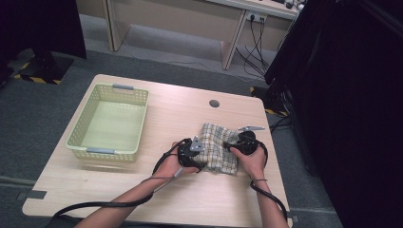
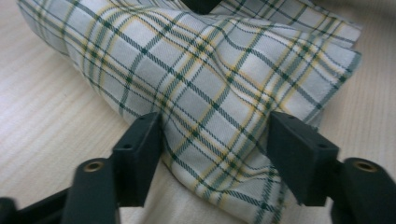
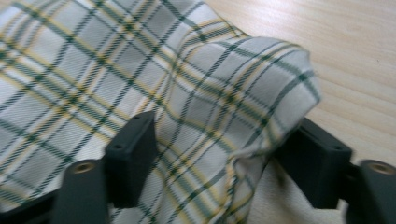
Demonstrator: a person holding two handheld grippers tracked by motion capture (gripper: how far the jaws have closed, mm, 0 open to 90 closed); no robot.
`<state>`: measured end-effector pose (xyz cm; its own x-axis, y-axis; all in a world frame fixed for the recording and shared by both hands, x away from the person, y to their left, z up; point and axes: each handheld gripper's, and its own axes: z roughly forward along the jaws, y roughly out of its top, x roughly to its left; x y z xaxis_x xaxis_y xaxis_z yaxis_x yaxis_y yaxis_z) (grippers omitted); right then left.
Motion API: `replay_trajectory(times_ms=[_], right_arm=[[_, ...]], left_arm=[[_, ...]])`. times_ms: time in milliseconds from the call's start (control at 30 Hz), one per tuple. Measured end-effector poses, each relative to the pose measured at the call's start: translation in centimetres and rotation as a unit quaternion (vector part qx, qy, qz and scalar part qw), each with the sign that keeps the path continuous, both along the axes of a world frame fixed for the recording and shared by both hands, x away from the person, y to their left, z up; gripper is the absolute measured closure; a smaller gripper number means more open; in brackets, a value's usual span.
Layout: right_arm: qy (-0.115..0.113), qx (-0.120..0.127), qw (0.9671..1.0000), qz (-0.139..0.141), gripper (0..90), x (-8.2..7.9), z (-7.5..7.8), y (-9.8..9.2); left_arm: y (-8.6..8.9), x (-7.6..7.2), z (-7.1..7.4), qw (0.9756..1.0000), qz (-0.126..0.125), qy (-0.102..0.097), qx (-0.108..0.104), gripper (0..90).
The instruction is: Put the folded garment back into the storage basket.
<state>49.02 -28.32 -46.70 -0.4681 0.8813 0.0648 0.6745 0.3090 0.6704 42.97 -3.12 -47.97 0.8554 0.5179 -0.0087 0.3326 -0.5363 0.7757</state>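
Checked cloth point(image 1: 217, 148) near the bench's point(image 1: 180, 116) right edge, toward its near side. Left tool point(image 2: 214, 140) and right tool point(image 3: 219, 144) each pinch a raised fold of it, one per side.

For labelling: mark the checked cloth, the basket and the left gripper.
checked cloth point(image 1: 216, 145), high view, its middle.
basket point(image 1: 79, 129), high view, its left wall.
left gripper point(image 2: 215, 135), left gripper view, midway between fingertips, cloth bunched there.

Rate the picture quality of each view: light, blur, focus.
High view: even light on the table, right side falls into deep dark, checked cloth small but sharp. Left gripper view: cloth weave crisp, near jaws soft. Right gripper view: slightly smeared overall, jaw edges blurred.
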Motion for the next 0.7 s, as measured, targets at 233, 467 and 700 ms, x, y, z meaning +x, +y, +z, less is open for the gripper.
replay_trajectory(times_ms=[233,467,700], right_arm=[[0.005,0.045,0.999,0.003,65.5,-0.6,0.0,0.0],[0.038,0.075,0.9964,-0.01,76.5,-0.7,0.2,0.1],[0.022,0.058,0.998,-0.015,78.7,-1.4,1.5,0.7]], left_arm=[[-0.2,0.0,0.4,0.9999,-0.002,0.014,0.005,56.7],[-0.4,-0.1,0.7,0.9997,-0.004,0.017,0.017,72.5],[-0.2,-0.6,0.9,0.9998,-0.003,-0.004,0.022,76.6]])
